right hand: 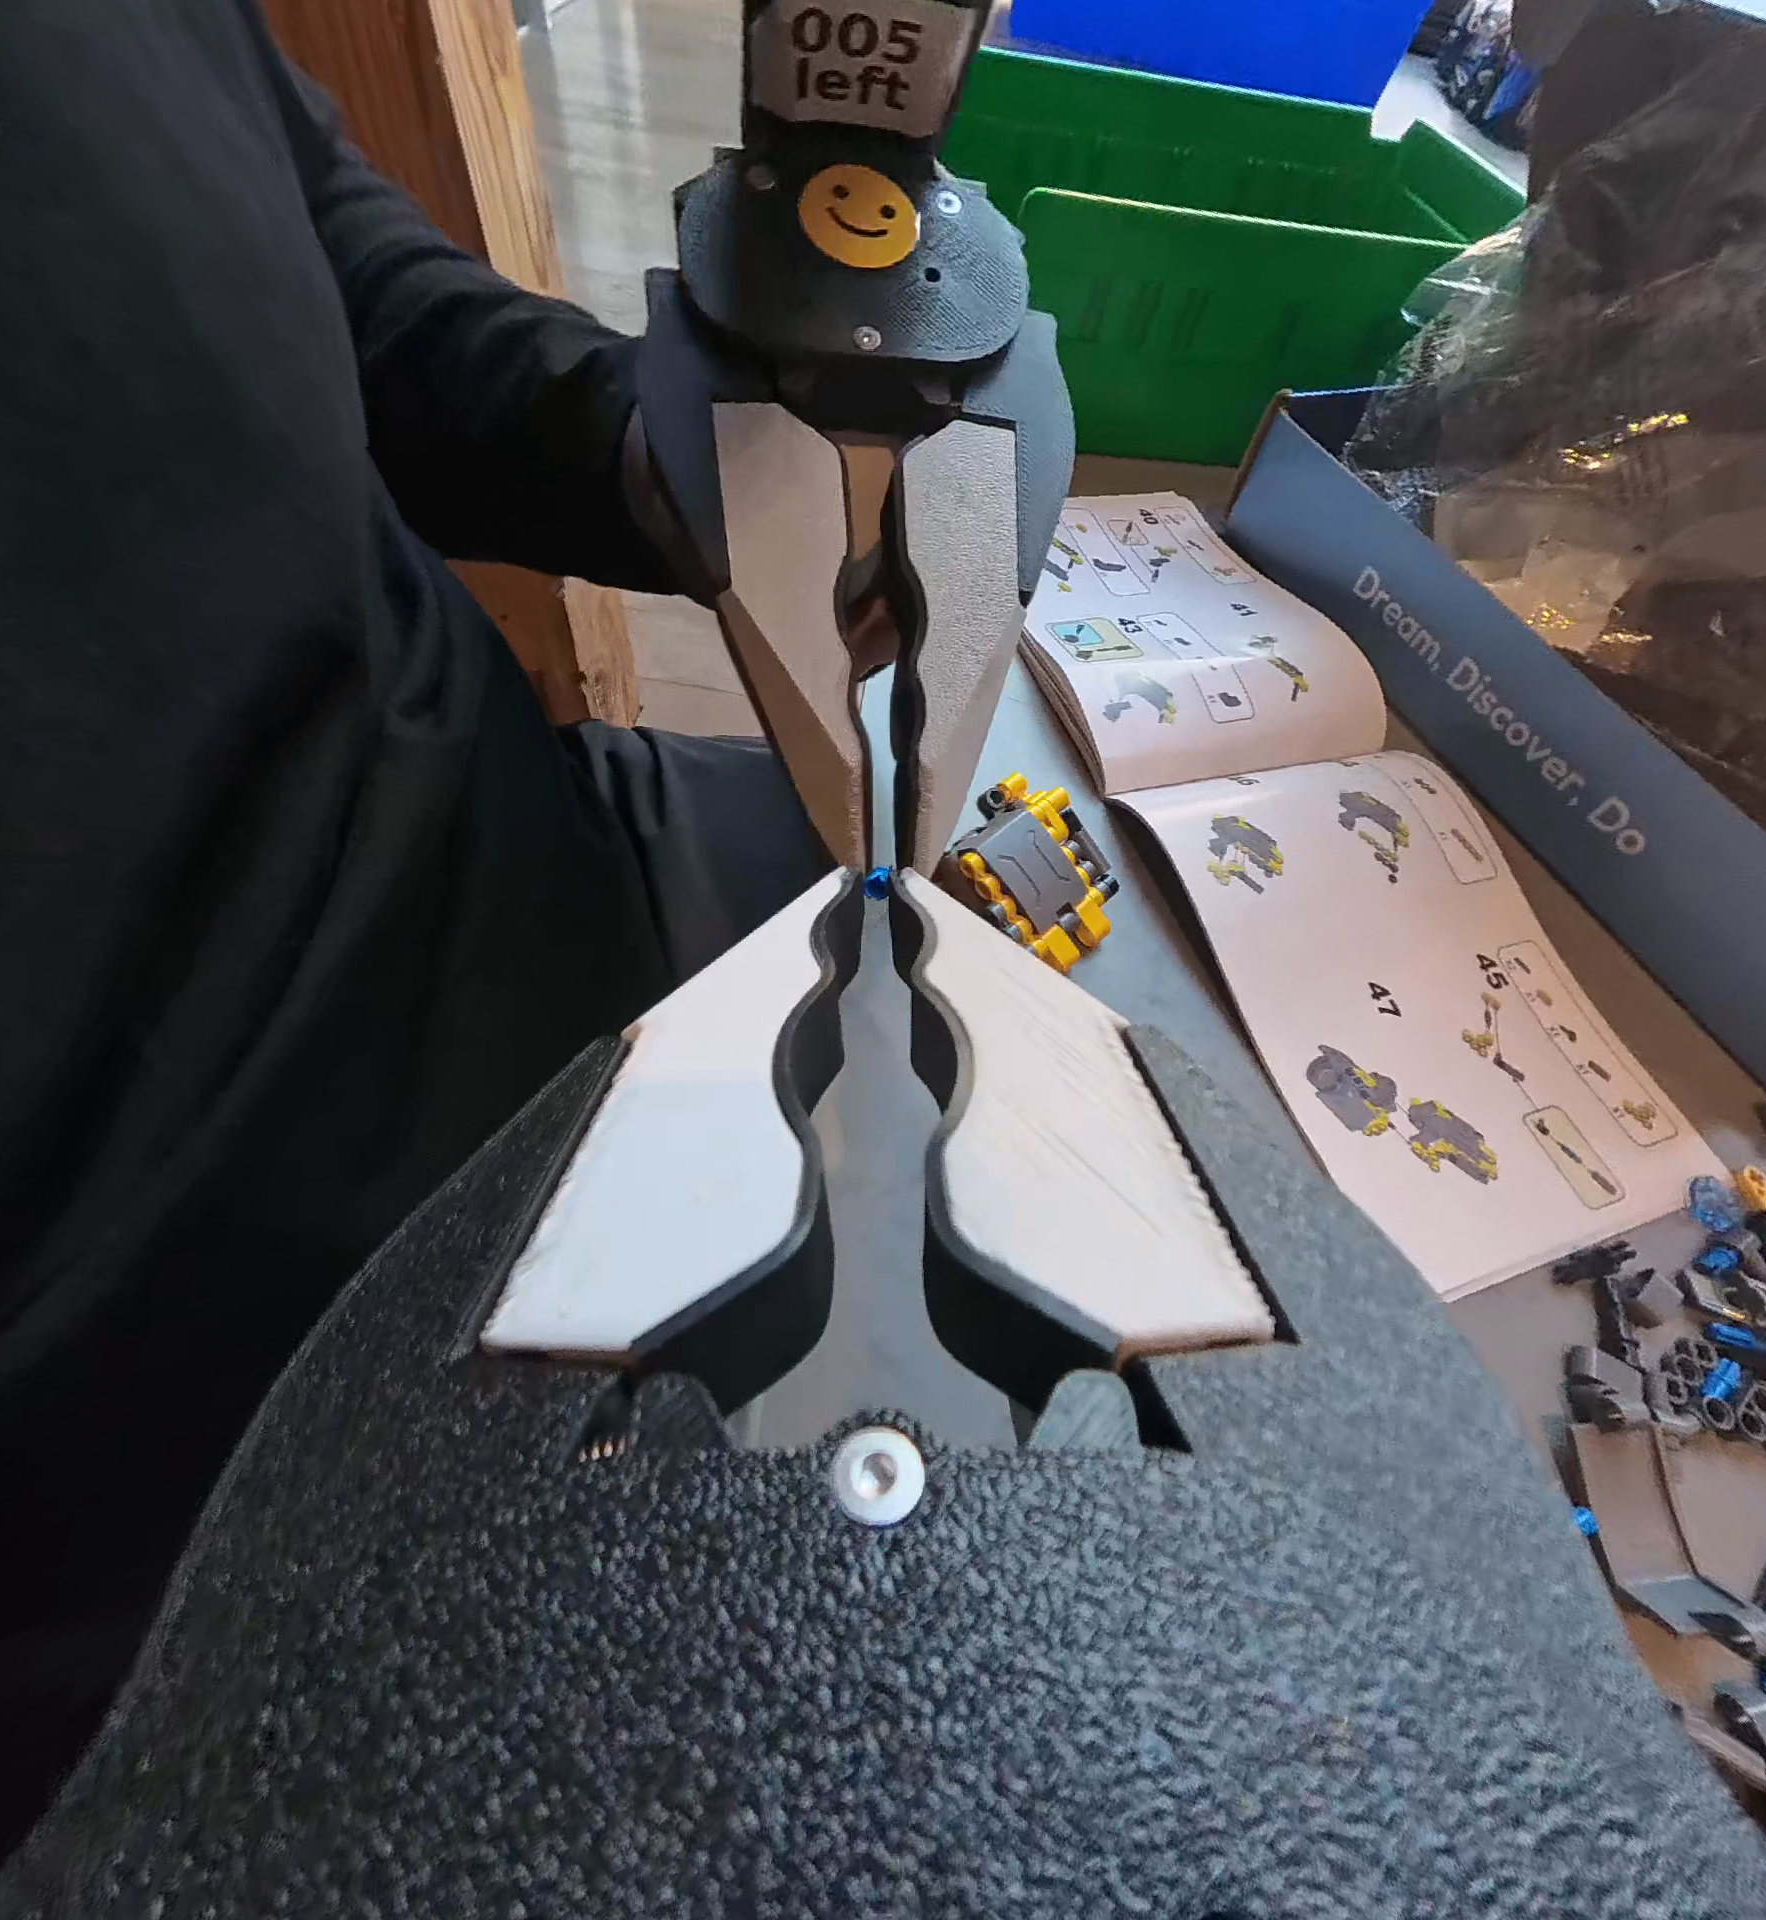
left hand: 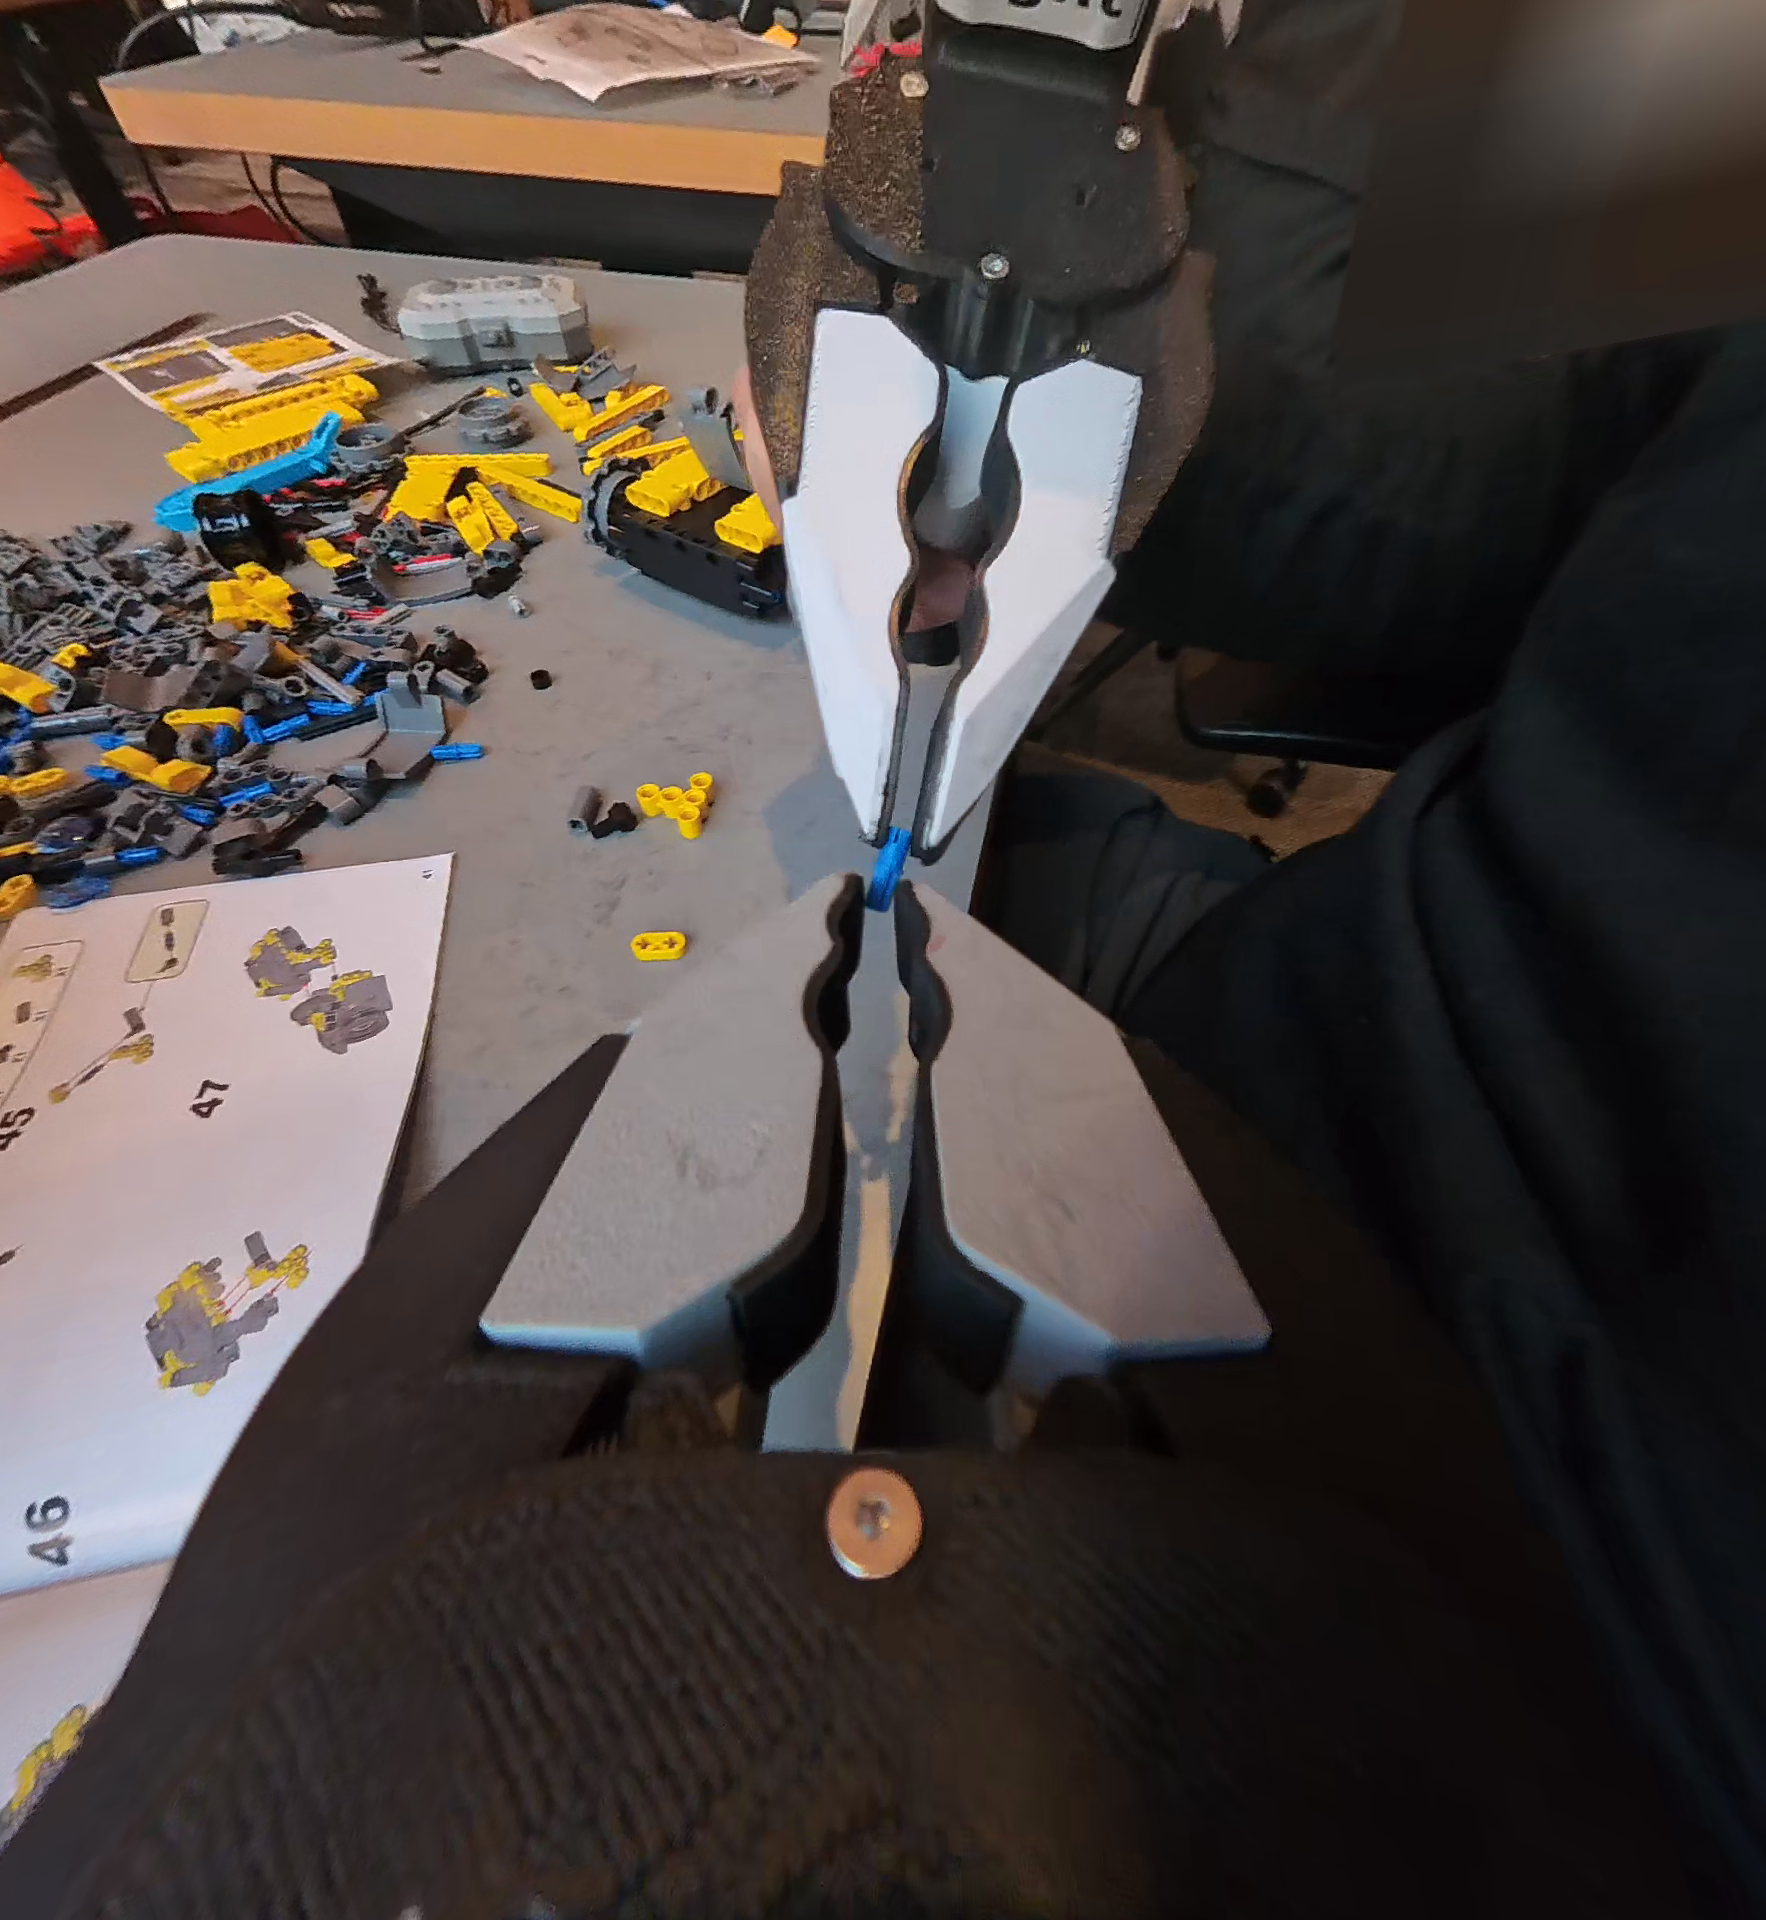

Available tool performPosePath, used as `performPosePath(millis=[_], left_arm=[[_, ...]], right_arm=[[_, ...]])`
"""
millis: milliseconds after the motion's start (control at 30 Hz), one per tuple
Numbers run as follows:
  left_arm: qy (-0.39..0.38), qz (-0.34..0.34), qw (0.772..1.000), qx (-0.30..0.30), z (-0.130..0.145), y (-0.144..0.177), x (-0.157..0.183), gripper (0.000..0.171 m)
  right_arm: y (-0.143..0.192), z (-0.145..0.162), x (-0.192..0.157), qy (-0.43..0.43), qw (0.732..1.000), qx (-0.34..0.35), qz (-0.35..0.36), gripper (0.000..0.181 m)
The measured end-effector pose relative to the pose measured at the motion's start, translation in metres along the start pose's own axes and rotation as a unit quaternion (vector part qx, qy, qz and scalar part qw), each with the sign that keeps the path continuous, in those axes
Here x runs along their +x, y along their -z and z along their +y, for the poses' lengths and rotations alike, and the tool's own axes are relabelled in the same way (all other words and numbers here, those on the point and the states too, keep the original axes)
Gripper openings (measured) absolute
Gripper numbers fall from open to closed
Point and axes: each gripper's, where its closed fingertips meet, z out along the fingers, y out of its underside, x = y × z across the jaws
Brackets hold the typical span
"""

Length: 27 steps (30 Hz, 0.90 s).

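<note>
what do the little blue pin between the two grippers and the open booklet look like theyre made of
Blue pin: looks like moulded plastic, with a smooth, slightly glossy, even colour; it sits pinched between the tips of both the left gripper and the right gripper. Open booklet: printed paper with a matte finish, its pages curving at the fold.

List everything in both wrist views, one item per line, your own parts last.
blue pin: one, blue, pinched between the tips of both grippers, off the table edge
loose parts: many, yellow, grey, blue, black, heaped on the table
table: one, grey
open booklet: one, white, on table beside the grippers
small assembly: one, grey and yellow, by the booklet
yellow connector: one, lying alone near the table edge
grey unit: one, far side of the heap
box: one, dark blue, behind booklet
bins: green, background
left gripper: shut on pin
right gripper: shut on pin
</note>
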Motion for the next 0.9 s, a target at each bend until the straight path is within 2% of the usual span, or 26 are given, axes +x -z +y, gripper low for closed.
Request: performPosePath(millis=[133,267,400,600,733,900], left_arm=[[-0.003,-0.001,1.000,-0.002,0.002,0.000,0.000,0.001],[-0.058,-0.047,0.997,-0.013,0.003,0.000,-0.004,0.001],[-0.093,-0.070,0.993,-0.016,0.002,-0.002,-0.004,0.001],[-0.072,-0.062,0.995,-0.011,0.003,-0.003,-0.006,0.002],[-0.030,-0.060,0.997,-0.022,0.009,-0.003,-0.013,0.009],[-0.019,-0.076,0.996,-0.034,0.016,0.006,-0.021,0.009]], right_arm=[[0.000,0.003,0.001,-0.005,1.000,0.001,0.001,0.003],[-0.001,0.007,0.007,-0.038,0.999,-0.001,0.002,0.006],[-0.002,0.008,0.006,-0.035,0.999,-0.005,0.001,0.006],[-0.003,0.010,0.006,-0.029,0.999,-0.015,0.007,0.003],[0.007,0.025,0.026,-0.039,0.996,-0.062,0.057,0.003],[0.024,0.069,0.062,-0.074,0.971,-0.187,0.129,0.003]])
